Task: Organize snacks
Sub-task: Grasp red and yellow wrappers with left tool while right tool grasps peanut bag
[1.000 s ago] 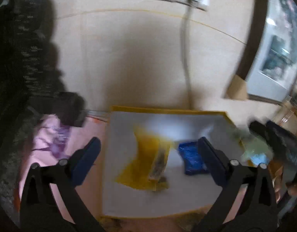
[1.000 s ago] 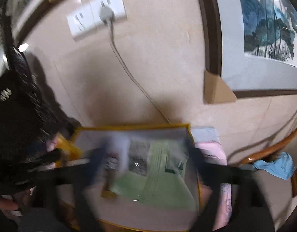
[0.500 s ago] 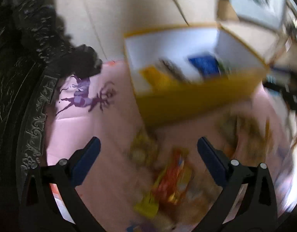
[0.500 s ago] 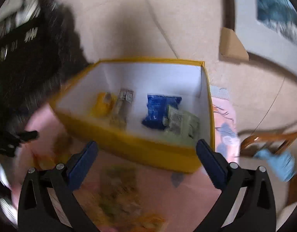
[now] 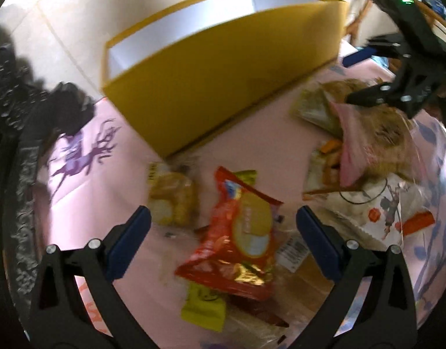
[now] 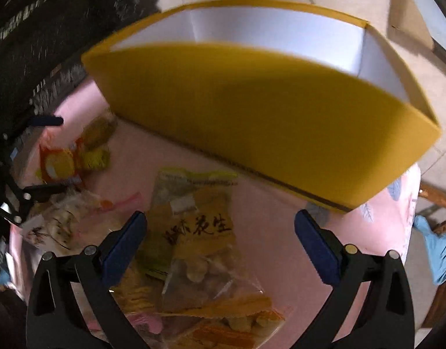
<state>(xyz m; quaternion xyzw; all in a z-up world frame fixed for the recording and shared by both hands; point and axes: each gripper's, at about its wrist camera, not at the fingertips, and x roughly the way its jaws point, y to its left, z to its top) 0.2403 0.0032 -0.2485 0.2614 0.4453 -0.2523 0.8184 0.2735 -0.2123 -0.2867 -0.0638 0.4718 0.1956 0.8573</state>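
Both grippers have dropped from above the yellow box (image 5: 223,67) to the loose snacks in front of it; the box interior, visible a moment ago, is now hidden behind its near wall. Left gripper (image 5: 223,235) hangs with jaws released, spread wide and holding nothing, over a red snack packet (image 5: 237,241) lying on the pink surface (image 5: 106,192). A small yellow biscuit packet (image 5: 172,197) lies just left of the red one, and a green wrapper (image 5: 204,305) lies partly under it on the near side. Right gripper (image 6: 220,241) is likewise released and empty, its jaws straddling a yellow peanut bag (image 6: 205,232) printed with black characters. That bag lies on the surface near the box's front wall, on top of other clear bags. Far right in the left view, a pink-edged bag (image 5: 374,136) tops a further pile.
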